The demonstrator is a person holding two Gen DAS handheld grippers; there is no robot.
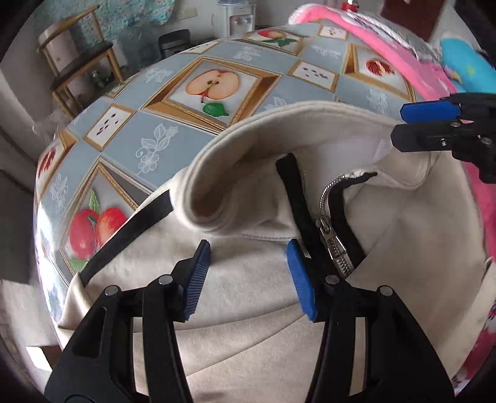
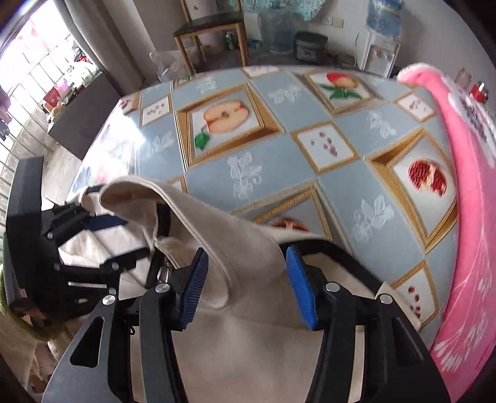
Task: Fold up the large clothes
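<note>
A cream zip jacket (image 1: pixel 248 341) with black trim lies on the table, its collar (image 1: pixel 279 124) standing up in an arc and its metal zipper (image 1: pixel 334 245) part open. My left gripper (image 1: pixel 248 279) hovers open over the cloth just below the collar, left of the zipper, with nothing pinched. My right gripper (image 2: pixel 248 279) stands open with the rolled collar (image 2: pixel 241 248) running loosely between its blue pads. It shows from the side in the left wrist view, the right gripper (image 1: pixel 400 124) at the collar's right end. The left gripper (image 2: pixel 124 238) appears at the left of the right wrist view.
The table wears a blue fruit-print oilcloth (image 2: pixel 310 108) (image 1: pixel 186 136). A pink blanket (image 2: pixel 471 217) (image 1: pixel 403 52) lies along its right side with a turquoise item (image 1: pixel 465 65) on it. Beyond the far edge stand a wooden chair (image 2: pixel 210 28) and a water dispenser (image 2: pixel 381 52).
</note>
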